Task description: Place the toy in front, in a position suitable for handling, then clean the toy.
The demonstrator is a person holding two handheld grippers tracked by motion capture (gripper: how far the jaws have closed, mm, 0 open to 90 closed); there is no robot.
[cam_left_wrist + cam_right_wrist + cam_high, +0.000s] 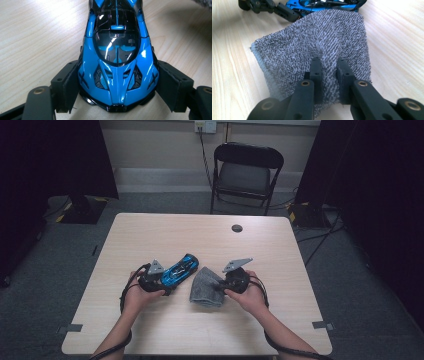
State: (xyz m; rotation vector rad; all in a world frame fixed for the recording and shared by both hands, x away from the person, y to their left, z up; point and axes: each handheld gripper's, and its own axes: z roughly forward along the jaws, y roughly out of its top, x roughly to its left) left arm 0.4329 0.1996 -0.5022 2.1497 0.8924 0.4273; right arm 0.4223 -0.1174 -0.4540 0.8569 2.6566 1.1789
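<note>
Left gripper (117,87) clamped across nose of blue car (117,57), car resting on table (150,235), right gripper (329,75) pinched tight on grey cloth (317,40), cloth lying just beside car.

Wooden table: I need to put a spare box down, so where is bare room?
The light wooden table is bare across its far half, around the dark round grommet, and along the near edge. It is crowded mid-table, where the blue and black toy car lies beside the grey towelling cloth, between the hands.
</note>
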